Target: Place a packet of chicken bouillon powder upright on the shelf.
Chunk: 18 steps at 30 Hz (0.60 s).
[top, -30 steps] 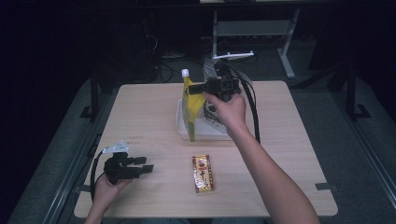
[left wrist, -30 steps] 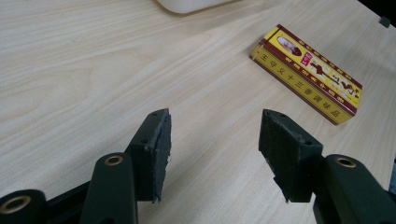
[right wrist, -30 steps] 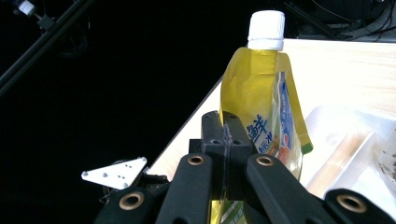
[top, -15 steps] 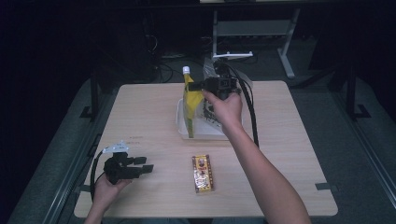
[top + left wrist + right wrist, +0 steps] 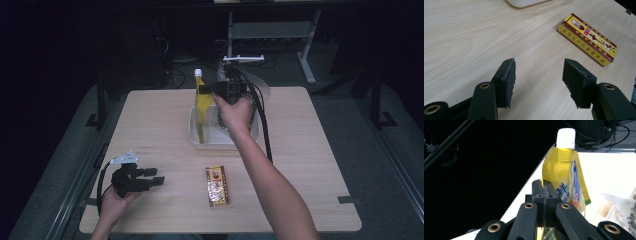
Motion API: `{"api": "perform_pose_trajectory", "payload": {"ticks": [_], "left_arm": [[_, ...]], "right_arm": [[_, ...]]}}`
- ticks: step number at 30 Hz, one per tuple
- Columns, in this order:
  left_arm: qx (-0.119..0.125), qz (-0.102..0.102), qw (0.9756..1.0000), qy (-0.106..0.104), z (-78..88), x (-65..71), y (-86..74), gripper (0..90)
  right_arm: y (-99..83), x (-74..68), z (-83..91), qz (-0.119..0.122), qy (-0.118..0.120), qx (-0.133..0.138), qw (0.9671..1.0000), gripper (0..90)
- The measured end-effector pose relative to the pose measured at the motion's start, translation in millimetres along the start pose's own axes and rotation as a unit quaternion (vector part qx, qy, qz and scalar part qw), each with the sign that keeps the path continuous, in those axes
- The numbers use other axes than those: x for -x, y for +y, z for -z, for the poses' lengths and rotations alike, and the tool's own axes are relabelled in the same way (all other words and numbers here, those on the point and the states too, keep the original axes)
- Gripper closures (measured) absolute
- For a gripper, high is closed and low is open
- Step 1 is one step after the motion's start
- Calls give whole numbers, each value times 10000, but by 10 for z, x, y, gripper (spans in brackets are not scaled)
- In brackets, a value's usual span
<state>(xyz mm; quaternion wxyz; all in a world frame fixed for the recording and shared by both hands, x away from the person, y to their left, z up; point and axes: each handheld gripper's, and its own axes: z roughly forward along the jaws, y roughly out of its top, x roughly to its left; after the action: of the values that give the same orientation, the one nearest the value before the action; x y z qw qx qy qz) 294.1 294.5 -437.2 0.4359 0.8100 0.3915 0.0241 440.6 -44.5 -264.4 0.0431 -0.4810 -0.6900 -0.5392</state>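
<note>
This looks like a lab or recording studio rather than a home: a plain light-wood table (image 5: 310,150) stands alone on grey carpet, and everything around the table is dark, as under a single overhead light. Behind the table's far edge, loose black cables (image 5: 172,75) lie tangled on the floor beside the white metal foot of a stand (image 5: 270,32), and black frame legs (image 5: 102,97) rise at the table's left and right sides. Small tape marks (image 5: 350,200) sit on the table's near right corner, like position markers for a set-up.
</note>
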Motion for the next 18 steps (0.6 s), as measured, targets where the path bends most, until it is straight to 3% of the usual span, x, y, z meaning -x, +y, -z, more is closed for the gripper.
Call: {"api": "perform_pose_trajectory", "payload": {"ticks": [18], "left_arm": [[23, 4, 10000, -37, -1, 4, 3, 433]], "right_arm": [[22, 47, -216, -72, -251, 79, 9996, 895]]}}
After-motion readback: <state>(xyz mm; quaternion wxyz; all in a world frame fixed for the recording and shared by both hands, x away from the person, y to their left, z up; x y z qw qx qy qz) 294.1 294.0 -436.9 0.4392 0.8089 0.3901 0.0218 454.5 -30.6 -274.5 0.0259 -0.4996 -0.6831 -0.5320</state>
